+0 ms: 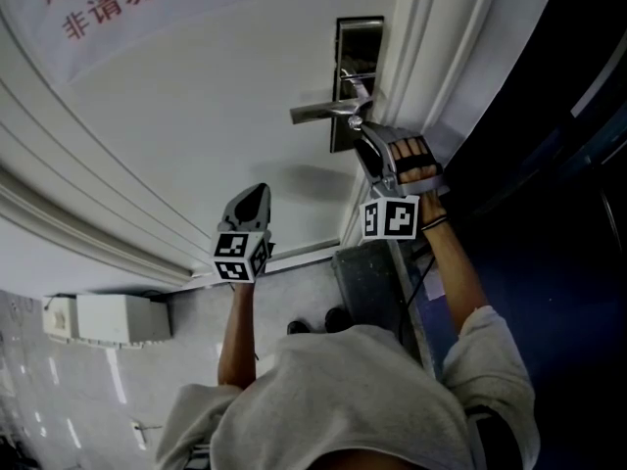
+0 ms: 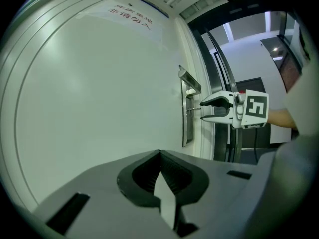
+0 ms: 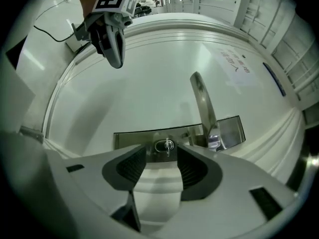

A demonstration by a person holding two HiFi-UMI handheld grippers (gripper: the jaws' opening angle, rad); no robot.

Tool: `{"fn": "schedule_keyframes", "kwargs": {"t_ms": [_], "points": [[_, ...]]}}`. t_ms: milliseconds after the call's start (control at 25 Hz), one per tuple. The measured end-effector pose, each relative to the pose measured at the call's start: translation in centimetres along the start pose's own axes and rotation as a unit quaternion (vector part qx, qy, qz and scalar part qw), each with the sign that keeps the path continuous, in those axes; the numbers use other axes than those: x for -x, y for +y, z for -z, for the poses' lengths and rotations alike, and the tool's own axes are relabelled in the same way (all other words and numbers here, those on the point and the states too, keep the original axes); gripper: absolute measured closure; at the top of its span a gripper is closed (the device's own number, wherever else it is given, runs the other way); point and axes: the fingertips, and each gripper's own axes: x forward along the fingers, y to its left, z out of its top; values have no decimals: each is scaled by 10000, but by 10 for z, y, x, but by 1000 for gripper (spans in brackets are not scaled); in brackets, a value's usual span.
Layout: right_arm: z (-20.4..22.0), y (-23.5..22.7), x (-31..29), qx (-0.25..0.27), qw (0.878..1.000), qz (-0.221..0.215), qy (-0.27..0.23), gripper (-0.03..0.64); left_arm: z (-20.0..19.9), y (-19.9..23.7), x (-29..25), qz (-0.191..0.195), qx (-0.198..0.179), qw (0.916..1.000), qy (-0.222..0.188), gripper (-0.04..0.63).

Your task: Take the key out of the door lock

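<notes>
While parted, right tongs point(image 3: 161, 159) around key point(image 3: 167, 146).

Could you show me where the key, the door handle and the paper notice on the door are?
key point(image 3: 167, 146), right gripper view, on its protruding head.
door handle point(image 3: 204, 103), right gripper view, midway along the lever.
paper notice point(image 1: 137, 8), head view, on its red lettering.

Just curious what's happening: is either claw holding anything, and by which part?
Nothing is held. The right gripper stands open just short of the key, which sits in the lock; the left gripper is shut and empty.
</notes>
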Motion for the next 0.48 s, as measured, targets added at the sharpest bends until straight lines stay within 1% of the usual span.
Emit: {"fn": "schedule_keyframes", "kwargs": {"t_ms": [160,320,440,480], "points": [[2,0,-10,54,9999,42,122,423,0,0,0,-4,-17,10000,3,580],[2,-1,-19,108,9998,133,119,426,3,2,-1,-20,-15,10000,37,578],[3,-2,-27,182,9995,179,178,440,4,6,0,-64,4,10000,43,578],[4,-3,-29,194,9994,223,191,458,4,8,0,-81,17,10000,44,578]]}}
